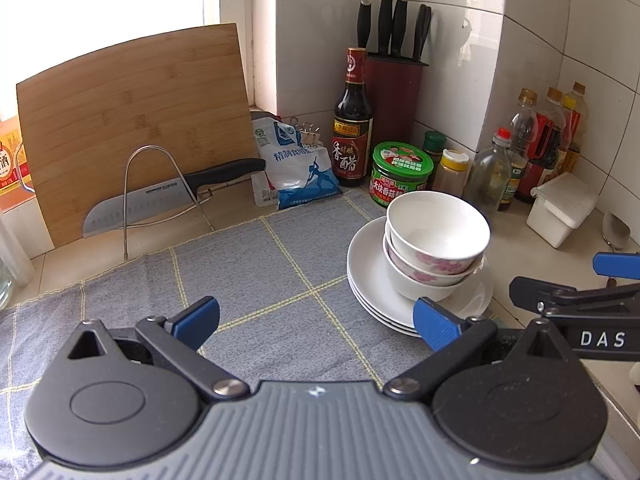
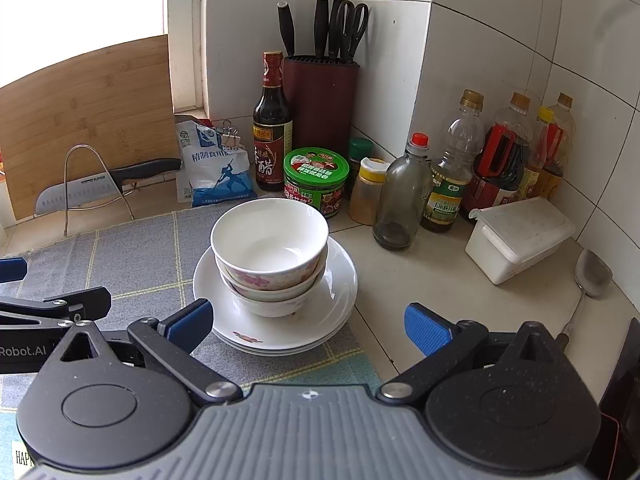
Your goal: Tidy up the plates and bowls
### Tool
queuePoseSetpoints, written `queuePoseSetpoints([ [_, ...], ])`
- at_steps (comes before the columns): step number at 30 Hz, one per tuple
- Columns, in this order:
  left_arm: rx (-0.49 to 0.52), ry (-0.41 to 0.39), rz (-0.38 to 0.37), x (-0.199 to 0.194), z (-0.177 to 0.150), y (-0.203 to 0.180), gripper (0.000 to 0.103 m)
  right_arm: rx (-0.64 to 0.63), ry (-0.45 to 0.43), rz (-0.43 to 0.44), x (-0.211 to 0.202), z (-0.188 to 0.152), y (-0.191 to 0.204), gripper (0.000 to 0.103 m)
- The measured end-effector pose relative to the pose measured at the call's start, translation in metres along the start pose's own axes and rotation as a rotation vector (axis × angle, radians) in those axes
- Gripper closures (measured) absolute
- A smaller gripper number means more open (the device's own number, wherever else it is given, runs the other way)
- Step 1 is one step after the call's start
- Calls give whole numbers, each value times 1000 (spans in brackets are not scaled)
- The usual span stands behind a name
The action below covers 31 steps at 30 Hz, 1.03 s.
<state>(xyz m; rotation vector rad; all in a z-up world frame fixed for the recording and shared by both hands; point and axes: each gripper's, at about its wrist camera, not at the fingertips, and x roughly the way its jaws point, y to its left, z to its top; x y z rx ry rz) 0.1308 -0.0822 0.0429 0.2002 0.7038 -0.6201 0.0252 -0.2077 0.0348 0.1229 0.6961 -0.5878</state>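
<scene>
Your left gripper (image 1: 316, 326) and right gripper (image 2: 306, 326) both have jaws wide apart, holding nothing; the bowls (image 2: 270, 252) sit stacked on the plates (image 2: 336, 300), on the cloth's (image 1: 256, 264) right edge on the bench; they lean a bit, so a bump could tip them onto the near jar (image 2: 316, 180); the knife (image 1: 136, 206) says SUPOR.

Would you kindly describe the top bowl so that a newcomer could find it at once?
On the grey checked cloth sits a stack of white plates carrying nested bowls. The top bowl is the uppermost, empty, white inside, with pink flowers on its outer wall.
</scene>
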Motion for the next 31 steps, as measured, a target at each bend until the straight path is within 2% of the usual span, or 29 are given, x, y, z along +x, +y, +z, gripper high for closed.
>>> queuePoseSetpoints([
  [31, -7, 3, -3, 0, 0, 2, 1, -9, -7, -13, -3, 2, 1, 0],
])
